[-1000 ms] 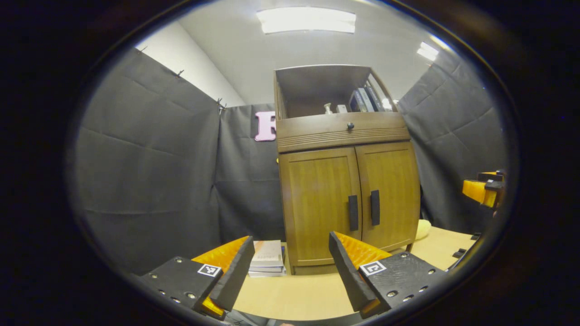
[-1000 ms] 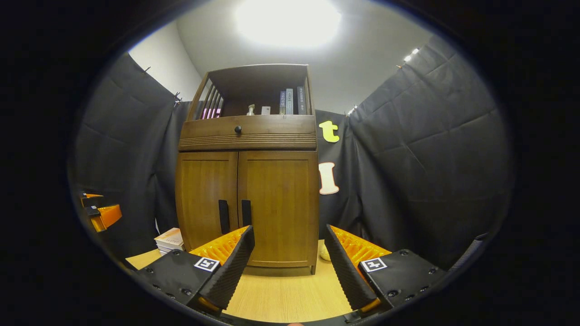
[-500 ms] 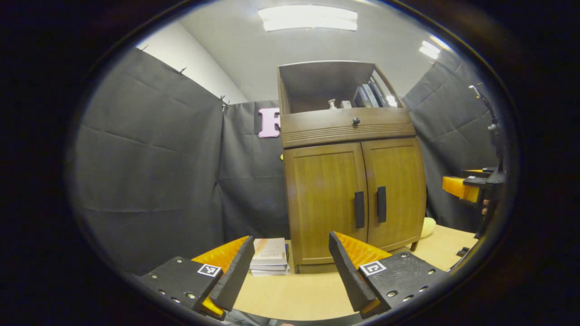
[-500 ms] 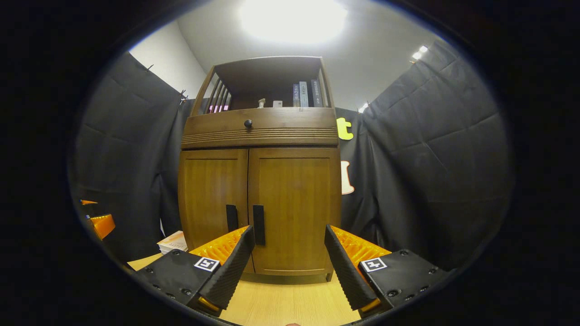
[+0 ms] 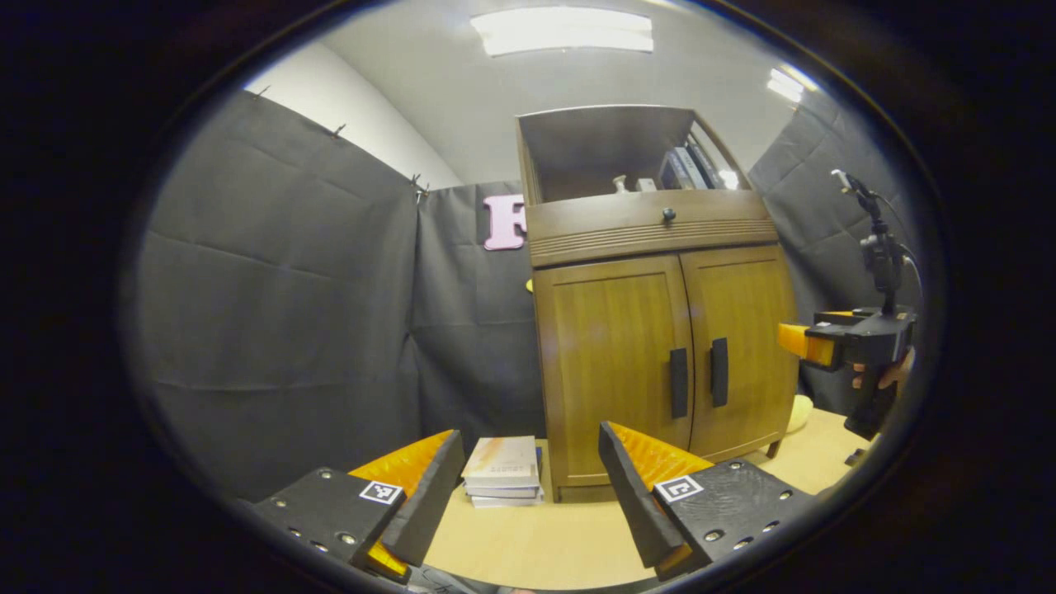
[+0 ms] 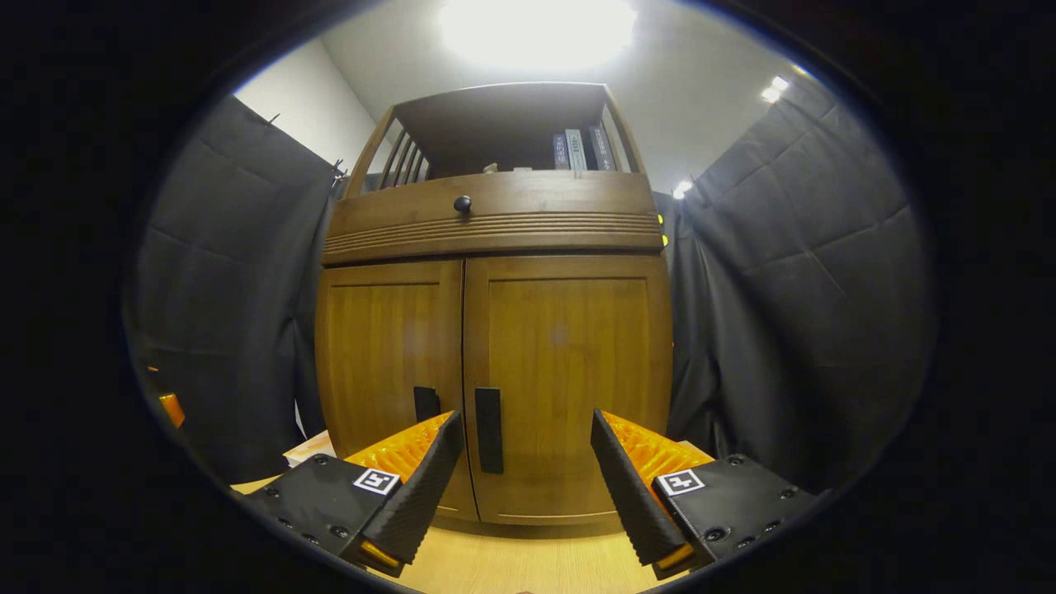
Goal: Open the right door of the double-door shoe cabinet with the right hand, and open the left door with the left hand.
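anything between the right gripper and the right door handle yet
No. In the right gripper view the open right gripper faces the right door handle with just bare door and air between; its fingers touch nothing.

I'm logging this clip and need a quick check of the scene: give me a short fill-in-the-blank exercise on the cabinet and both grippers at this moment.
1. Both doors of the shoe cabinet are ____.
2. The right gripper hangs in front of the right door handle with its jaws ____.
3. Beside the cabinet, on the table, lies a stack of ____.
4. The left gripper holds ____ between its fingers.

Missing words: closed; open; books; nothing
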Motion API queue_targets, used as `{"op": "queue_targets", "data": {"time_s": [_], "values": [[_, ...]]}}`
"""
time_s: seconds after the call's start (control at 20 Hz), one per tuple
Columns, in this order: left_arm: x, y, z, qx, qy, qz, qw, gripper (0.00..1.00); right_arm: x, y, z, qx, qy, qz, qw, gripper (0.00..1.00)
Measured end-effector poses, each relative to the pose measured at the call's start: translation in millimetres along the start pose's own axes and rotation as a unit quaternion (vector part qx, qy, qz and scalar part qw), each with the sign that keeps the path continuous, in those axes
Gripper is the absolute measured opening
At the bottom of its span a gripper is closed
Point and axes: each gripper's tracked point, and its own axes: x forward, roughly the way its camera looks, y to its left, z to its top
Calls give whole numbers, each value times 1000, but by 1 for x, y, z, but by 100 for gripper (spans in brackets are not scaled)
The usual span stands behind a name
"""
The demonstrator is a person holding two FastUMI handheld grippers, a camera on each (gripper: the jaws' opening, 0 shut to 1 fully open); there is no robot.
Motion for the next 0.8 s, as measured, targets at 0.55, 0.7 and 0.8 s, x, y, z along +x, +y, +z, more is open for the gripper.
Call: {"op": "queue_targets", "data": {"time_s": [0.55,0.7,0.8], "values": [[6,8,-4,13,21,44,999,96,82,15,-47,17,41,28,999,98],[5,9,-4,15,30,52,998,95,100,22,-58,17,52,39,998,97],[6,10,-6,19,34,58,998,96,115,28,-67,18,59,42,997,98]]}}
